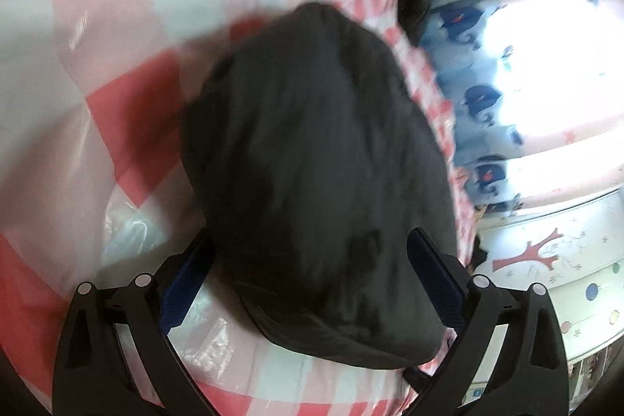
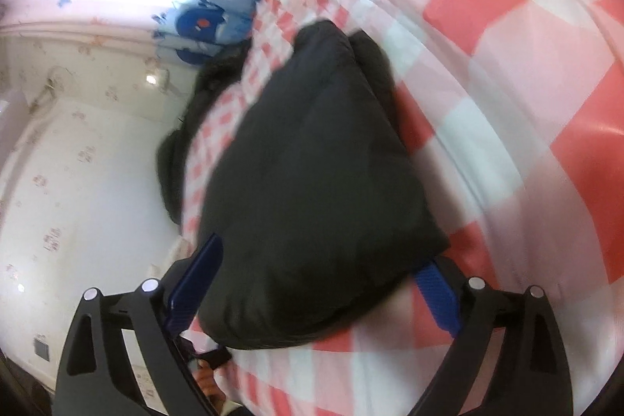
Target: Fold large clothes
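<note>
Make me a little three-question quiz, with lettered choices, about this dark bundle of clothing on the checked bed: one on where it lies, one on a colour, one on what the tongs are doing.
1. Where does the dark garment lie?
A. On the checked bedspread
B. On a wooden floor
C. On a hanger

2. What colour are the pads on the tongs?
A. Yellow
B. Blue
C. White

3. How do the right tongs stand?
A. Clamped shut on nothing
B. Out of sight
C. Wide open, one finger on each side of the garment

Answers: 1 A, red and white squares show all around the bundle. 2 B, the ribbed strips on the fingers are blue. 3 C, the right wrist view shows the fingers spread either side of the garment's near end.
</note>
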Action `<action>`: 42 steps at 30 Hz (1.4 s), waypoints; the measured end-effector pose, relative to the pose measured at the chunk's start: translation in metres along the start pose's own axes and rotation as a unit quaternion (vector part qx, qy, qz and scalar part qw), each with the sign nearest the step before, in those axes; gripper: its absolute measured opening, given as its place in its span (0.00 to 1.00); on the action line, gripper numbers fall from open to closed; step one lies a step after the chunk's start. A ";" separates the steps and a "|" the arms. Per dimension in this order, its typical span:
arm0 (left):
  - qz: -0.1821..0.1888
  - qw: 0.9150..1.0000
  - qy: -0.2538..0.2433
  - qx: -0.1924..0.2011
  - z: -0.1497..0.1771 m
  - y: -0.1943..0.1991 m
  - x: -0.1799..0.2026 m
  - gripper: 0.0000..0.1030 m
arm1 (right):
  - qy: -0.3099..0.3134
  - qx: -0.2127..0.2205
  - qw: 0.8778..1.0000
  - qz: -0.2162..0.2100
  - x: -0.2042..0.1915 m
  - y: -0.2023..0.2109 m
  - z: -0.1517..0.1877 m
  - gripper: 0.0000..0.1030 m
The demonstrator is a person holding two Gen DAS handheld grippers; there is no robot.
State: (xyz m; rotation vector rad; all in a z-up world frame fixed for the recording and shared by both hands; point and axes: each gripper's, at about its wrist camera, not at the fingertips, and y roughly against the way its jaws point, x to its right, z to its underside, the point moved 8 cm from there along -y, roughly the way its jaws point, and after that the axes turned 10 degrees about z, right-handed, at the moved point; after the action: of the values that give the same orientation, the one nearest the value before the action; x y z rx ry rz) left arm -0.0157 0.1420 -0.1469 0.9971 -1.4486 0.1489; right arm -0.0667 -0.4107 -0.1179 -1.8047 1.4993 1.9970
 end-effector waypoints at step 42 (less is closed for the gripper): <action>0.022 0.985 -0.109 -0.130 0.128 0.106 0.067 0.15 | 0.069 0.028 0.997 -0.038 0.006 0.155 0.104 0.21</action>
State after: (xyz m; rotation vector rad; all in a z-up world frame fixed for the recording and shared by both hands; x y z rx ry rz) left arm -0.1660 0.0937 -0.0627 0.7853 -1.6422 -0.1190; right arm -0.2381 -0.4261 -0.0471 -1.9814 1.4809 1.8117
